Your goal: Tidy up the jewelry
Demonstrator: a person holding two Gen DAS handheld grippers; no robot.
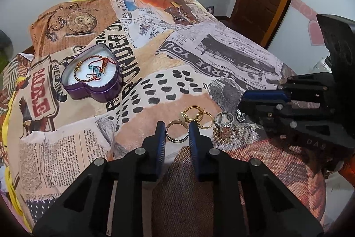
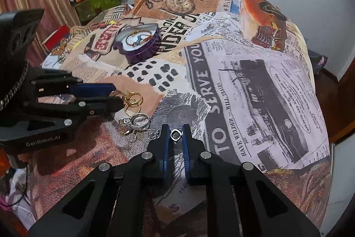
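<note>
L gripper (image 1: 176, 133) clamps a gold ring (image 1: 176, 132) on the bed (image 1: 221, 81); R gripper (image 2: 175, 135) pinches a small silver charm (image 2: 175, 134). Both light, hard, slippery: grip across outer edges.

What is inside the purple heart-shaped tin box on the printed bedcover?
Inside the purple heart-shaped tin box lies a white padding, and on it a red-and-gold cord bracelet with blue beads. Anything under the padding is covered and cannot be seen.
</note>
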